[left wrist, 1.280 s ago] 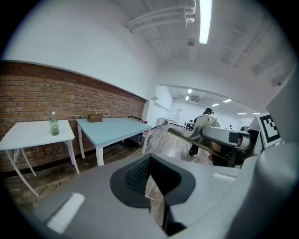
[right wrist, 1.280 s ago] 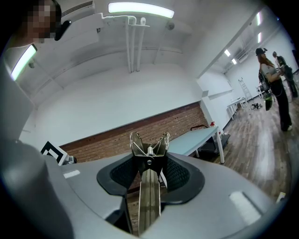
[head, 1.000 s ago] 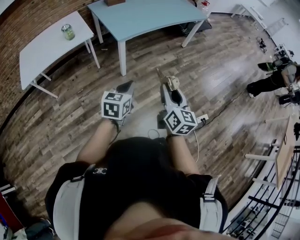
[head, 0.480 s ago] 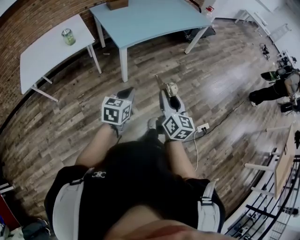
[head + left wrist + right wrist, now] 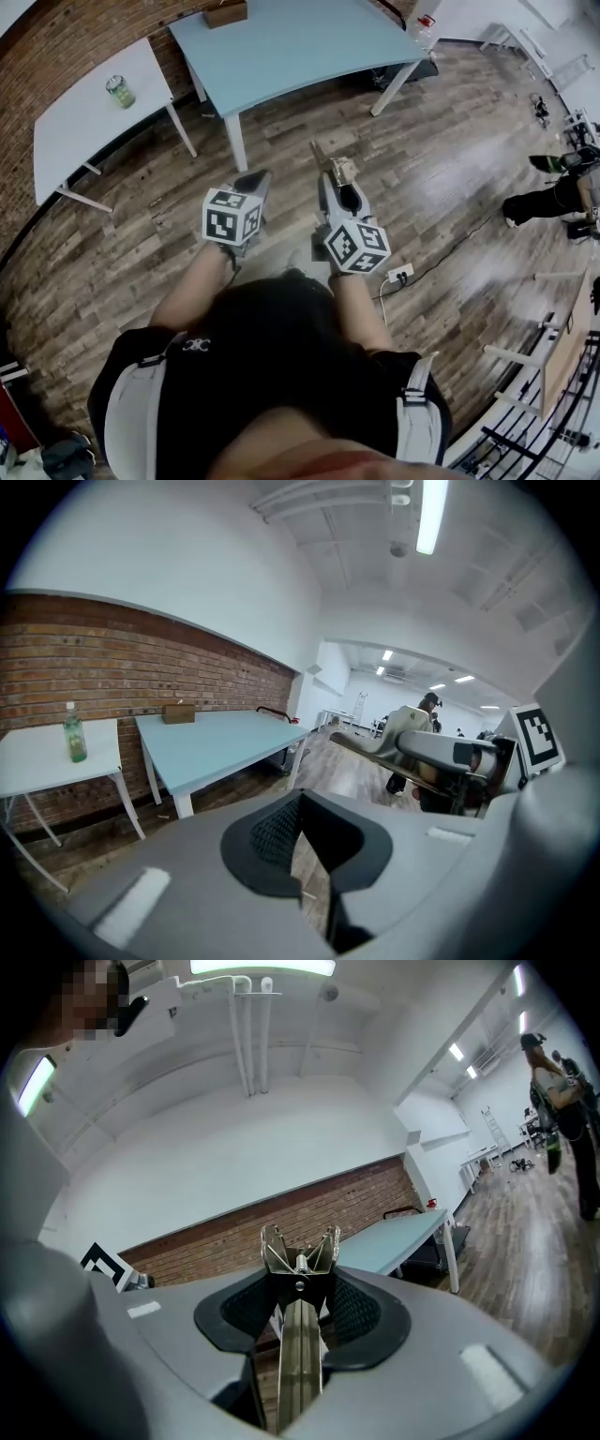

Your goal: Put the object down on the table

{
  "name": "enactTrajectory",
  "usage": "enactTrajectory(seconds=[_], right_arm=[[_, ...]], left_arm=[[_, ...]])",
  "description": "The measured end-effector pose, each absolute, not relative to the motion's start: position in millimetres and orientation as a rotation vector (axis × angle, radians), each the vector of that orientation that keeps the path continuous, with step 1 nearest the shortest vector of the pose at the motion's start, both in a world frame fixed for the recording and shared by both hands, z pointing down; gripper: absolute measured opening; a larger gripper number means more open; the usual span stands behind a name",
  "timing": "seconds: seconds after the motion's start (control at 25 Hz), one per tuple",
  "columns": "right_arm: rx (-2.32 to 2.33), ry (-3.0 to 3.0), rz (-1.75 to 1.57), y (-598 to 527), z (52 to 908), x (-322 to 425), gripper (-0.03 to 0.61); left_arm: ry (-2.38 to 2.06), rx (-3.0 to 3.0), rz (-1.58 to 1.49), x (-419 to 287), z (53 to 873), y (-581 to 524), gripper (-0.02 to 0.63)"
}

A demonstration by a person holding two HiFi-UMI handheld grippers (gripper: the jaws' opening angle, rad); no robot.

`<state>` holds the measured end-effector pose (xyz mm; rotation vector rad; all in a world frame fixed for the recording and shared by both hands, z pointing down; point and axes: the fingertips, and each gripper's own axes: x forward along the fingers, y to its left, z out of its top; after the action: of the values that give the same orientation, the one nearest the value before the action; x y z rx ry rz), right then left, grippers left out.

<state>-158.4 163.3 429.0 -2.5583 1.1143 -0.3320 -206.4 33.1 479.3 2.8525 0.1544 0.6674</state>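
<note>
Aloft, metal tool [image 5: 300, 1252], right gripper [image 5: 301, 1309] clamped

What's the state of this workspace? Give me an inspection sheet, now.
Surface: blue table with a box at its far edge; white table beside it.
Job's things: metal object held above the floor, not over either table.
Clutter: bottle on the white table.
Grippers: left tool open, empty; right tool shut on the metal object.
Cables: cable to a power strip on the floor.
Surroundings: brick wall; person at far right.
</note>
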Motion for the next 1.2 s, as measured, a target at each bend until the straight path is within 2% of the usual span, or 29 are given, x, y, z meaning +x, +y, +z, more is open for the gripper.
enactTrajectory(seconds=[0.48,0.84,1.2], right_arm=[[-2.501,1.267,-0.365,173.1,429.9,-52.5,0.178],[-2.478,1.282,-0.455,182.5,457.2,-26.3,0.178],[-2.520,1.271,-0.407,185.1,454.1,6.7,0.178]], left_arm=[[0.005,2.856,0.684,-110.5,476.8,52.0,0.000],[-0.029,2.854,0.744,-82.8,486.2,66.5,0.000],[0.024,2.885,0.722,-44.0,485.6,68.4,0.000]])
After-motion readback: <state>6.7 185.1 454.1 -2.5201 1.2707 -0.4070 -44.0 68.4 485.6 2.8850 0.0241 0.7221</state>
